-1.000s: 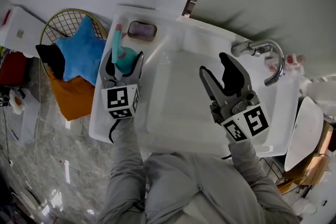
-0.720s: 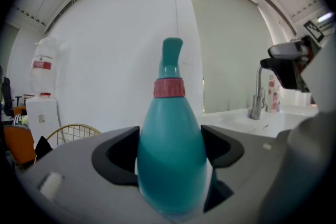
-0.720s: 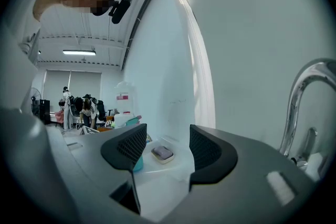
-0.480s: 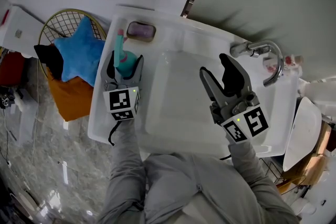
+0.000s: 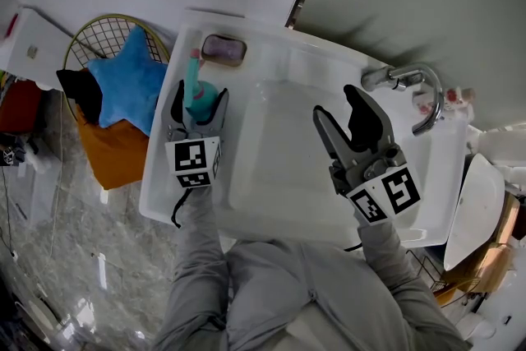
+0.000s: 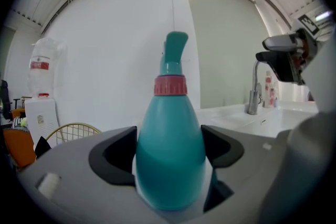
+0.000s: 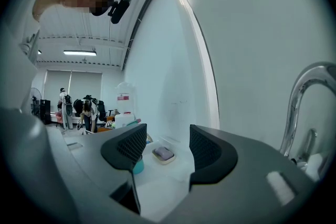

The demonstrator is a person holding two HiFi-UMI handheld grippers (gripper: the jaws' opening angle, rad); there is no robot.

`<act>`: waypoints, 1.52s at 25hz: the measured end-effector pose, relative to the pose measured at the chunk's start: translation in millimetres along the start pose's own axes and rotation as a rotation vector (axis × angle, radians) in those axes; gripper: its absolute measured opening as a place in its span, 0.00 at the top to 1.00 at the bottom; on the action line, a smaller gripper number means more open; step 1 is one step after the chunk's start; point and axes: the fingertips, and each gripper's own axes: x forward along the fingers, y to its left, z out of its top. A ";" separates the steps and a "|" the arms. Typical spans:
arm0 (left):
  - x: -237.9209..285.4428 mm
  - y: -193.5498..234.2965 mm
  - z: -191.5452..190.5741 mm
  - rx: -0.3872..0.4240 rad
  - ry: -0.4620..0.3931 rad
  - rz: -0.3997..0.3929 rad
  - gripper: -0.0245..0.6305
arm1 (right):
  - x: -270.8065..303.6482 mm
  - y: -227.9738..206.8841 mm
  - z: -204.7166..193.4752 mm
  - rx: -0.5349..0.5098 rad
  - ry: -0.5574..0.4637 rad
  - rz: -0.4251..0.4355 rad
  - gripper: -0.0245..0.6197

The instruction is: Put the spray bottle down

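A teal spray bottle (image 5: 197, 97) with a pink collar stands upright over the left ledge of the white sink (image 5: 161, 177). My left gripper (image 5: 199, 93) is shut on its body, one pad pressed to each side. In the left gripper view the spray bottle (image 6: 170, 149) fills the gap between the pads, nozzle at the top; whether its base touches the ledge is hidden. My right gripper (image 5: 337, 101) hangs open over the basin with nothing in it, and in its own view the right gripper (image 7: 165, 144) faces the far left corner.
A soap dish (image 5: 223, 48) with a purple bar lies just beyond the bottle. The chrome faucet (image 5: 411, 82) rises at the right, with small bottles (image 5: 448, 99) beside it. A wire basket holding a blue star cushion (image 5: 123, 78) stands left of the sink.
My left gripper and the bottle have shifted slightly right, and the bottle stands straighter. The right gripper has not moved.
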 end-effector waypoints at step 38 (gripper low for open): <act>-217.2 -46.3 88.3 -0.015 -0.175 0.161 0.33 | -80.7 57.3 19.6 -0.042 -0.063 0.088 0.57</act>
